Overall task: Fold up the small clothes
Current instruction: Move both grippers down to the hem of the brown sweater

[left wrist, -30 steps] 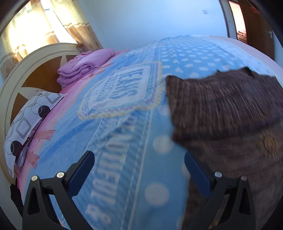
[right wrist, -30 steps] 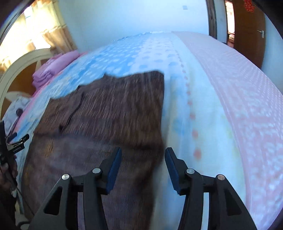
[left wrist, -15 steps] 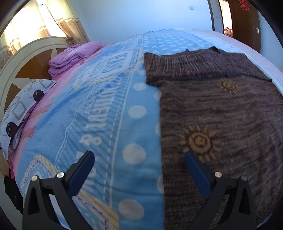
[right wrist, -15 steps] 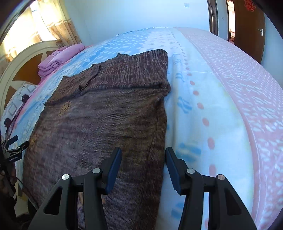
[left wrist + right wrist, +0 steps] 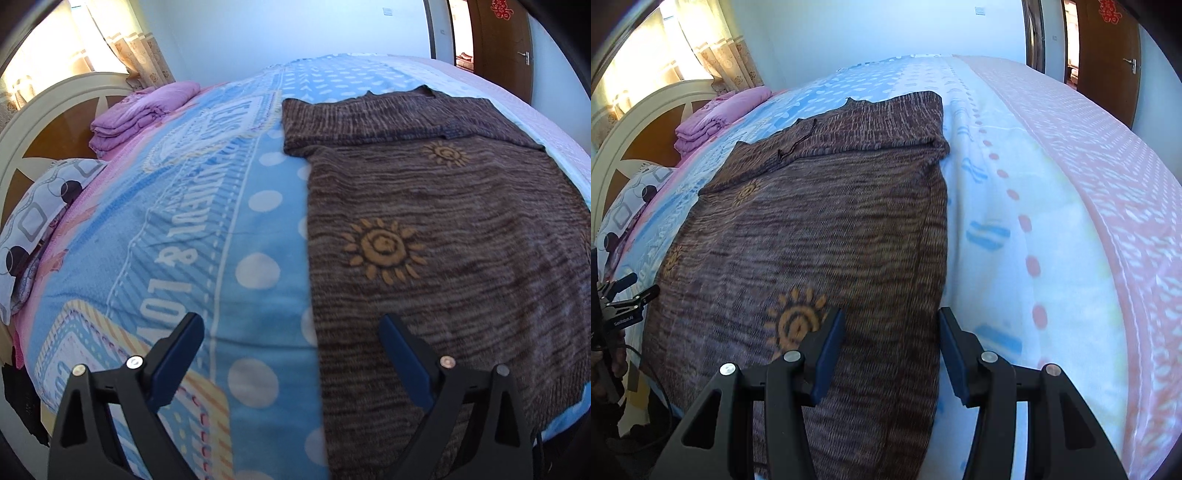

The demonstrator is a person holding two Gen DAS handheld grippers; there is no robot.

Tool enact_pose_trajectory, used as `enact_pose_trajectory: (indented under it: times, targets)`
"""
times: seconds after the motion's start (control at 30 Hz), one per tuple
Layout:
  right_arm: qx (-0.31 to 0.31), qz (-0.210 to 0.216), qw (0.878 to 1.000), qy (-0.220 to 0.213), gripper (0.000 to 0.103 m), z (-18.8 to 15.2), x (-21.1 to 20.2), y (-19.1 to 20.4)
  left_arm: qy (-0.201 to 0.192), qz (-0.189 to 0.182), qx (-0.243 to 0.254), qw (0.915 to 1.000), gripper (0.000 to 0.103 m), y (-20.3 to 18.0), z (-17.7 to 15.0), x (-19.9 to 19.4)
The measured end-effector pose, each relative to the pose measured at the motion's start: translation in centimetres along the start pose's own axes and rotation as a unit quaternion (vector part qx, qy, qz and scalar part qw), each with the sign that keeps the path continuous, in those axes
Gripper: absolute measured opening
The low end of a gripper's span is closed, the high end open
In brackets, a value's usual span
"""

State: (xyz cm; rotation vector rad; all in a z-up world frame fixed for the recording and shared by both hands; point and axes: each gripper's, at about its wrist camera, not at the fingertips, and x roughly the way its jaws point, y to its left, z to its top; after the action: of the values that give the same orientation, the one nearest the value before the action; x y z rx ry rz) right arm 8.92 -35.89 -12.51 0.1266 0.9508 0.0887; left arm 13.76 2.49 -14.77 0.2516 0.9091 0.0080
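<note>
You are hovering both grippers over the brown sweater (image 5: 443, 240), which is lying flat on the blue blanket (image 5: 184, 229). Your left gripper (image 5: 291, 332) is spread wide, straddling the sweater's left edge; your right gripper (image 5: 892, 328) is standing released over its right edge, grasping nothing.

I have pulled both of my hand-held grippers back toward the near edge of the bed (image 5: 258, 229). A second ago the brown sweater (image 5: 461, 229) was blurred and I saw only its upper part. Now it is sharp, and much more of it shows under my left hand-held gripper (image 5: 291, 332) and my right hand-held gripper (image 5: 892, 325), with its yellow sun pattern (image 5: 796, 325).
</note>
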Motion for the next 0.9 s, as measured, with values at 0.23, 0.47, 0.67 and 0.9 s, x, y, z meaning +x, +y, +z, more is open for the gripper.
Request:
enact_pose_trajectory:
  times: [0.23, 0.47, 0.67, 0.9]
  targets:
    - [-0.006, 0.000, 1.000, 0.003, 0.056, -2.3, -0.9, 0.8, 0.011, -0.021, 0.004, 0.9997, 0.091, -0.5, -1.3, -0.7]
    - [-0.002, 0.000, 1.000, 0.000, 0.056, -4.2, -1.8, 1.2, 0.019, -0.031, -0.003, 0.9993, 0.086, -0.8, -2.4, -1.3]
    - [0.011, 0.009, 1.000, -0.001, 0.056, -5.6, -2.4, 1.0, 0.028, -0.042, -0.004, 0.9987, 0.078, -1.2, -3.1, -1.9]
    - [0.010, 0.014, 1.000, 0.003, 0.056, -6.8, -2.9, 1.3, 0.056, -0.075, -0.015, 0.9955, 0.066, -1.2, -3.8, -2.5]
